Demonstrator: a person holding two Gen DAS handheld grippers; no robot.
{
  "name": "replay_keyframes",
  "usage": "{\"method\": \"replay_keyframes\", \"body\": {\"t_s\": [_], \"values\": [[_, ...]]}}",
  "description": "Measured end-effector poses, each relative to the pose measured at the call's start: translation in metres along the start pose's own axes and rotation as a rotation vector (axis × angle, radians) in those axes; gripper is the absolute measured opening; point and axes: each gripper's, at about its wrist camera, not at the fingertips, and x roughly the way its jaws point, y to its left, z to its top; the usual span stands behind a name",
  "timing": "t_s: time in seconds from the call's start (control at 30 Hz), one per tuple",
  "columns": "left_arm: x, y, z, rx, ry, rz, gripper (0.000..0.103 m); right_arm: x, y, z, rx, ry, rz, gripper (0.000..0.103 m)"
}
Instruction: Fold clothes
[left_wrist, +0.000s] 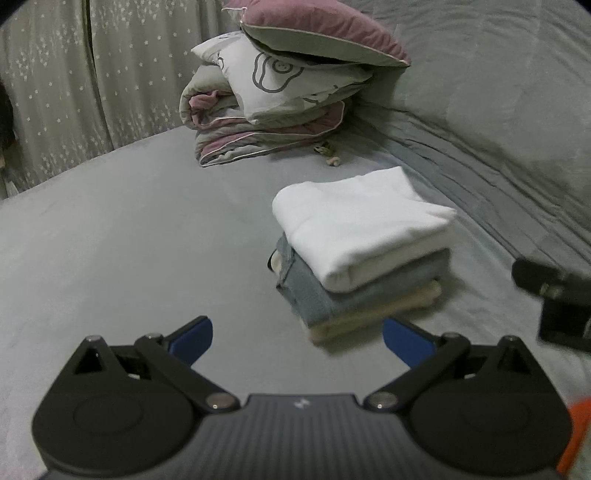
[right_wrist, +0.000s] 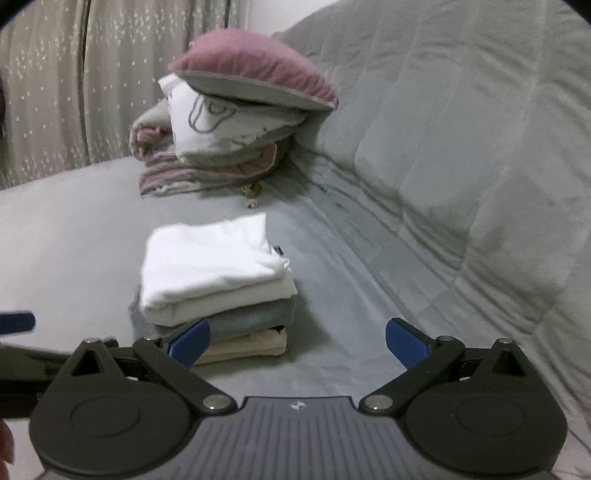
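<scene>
A neat stack of three folded clothes lies on the grey bed sheet (left_wrist: 110, 240): a white garment (left_wrist: 358, 221) on top, a blue-grey one (left_wrist: 332, 295) under it, a cream one (left_wrist: 369, 317) at the bottom. In the right wrist view the same stack shows the white garment (right_wrist: 210, 266), the grey one (right_wrist: 251, 317) and the cream one (right_wrist: 251, 345). My left gripper (left_wrist: 297, 341) is open and holds nothing, just short of the stack. My right gripper (right_wrist: 297, 343) is open too, with its left finger (right_wrist: 190, 345) in front of the stack's lower edge.
A rolled quilt with a white pillow and a mauve cushion (left_wrist: 317, 29) piled on it sits at the back of the bed. A padded grey backrest (right_wrist: 461, 147) runs along the right. Star-patterned curtains (left_wrist: 55, 92) hang at the left. The right gripper's body (left_wrist: 561, 306) shows at the left wrist view's right edge.
</scene>
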Motion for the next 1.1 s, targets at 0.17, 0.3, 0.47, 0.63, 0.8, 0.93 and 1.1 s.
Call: {"method": "replay_keyframes", "body": {"t_s": [0.17,0.3,0.47,0.63,0.8,0.93,1.1], "values": [[-0.069,0.001,-0.016,0.003,-0.006,0.000,0.103,-0.077,-0.004,0.004,0.025,-0.034,-0.003,0.103],[-0.116,0.001,-0.038,0.022,-0.010,0.013,0.103,-0.131,-0.003,-0.007,0.046,-0.039,0.010,0.103],[-0.167,0.006,-0.064,0.031,-0.019,0.014,0.103,-0.178,-0.002,-0.033,0.106,-0.007,0.019,0.103],[-0.206,0.010,-0.086,0.032,-0.018,-0.005,0.103,-0.213,0.008,-0.052,0.106,0.012,0.021,0.103],[-0.229,0.016,-0.099,0.026,-0.026,-0.004,0.103,-0.240,0.021,-0.059,0.076,-0.008,0.031,0.103],[-0.241,0.020,-0.107,0.014,-0.032,0.003,0.103,-0.255,0.028,-0.061,0.059,-0.027,0.044,0.103],[-0.246,0.021,-0.111,0.011,-0.032,0.009,0.103,-0.260,0.033,-0.062,0.048,-0.030,0.059,0.103]]}}
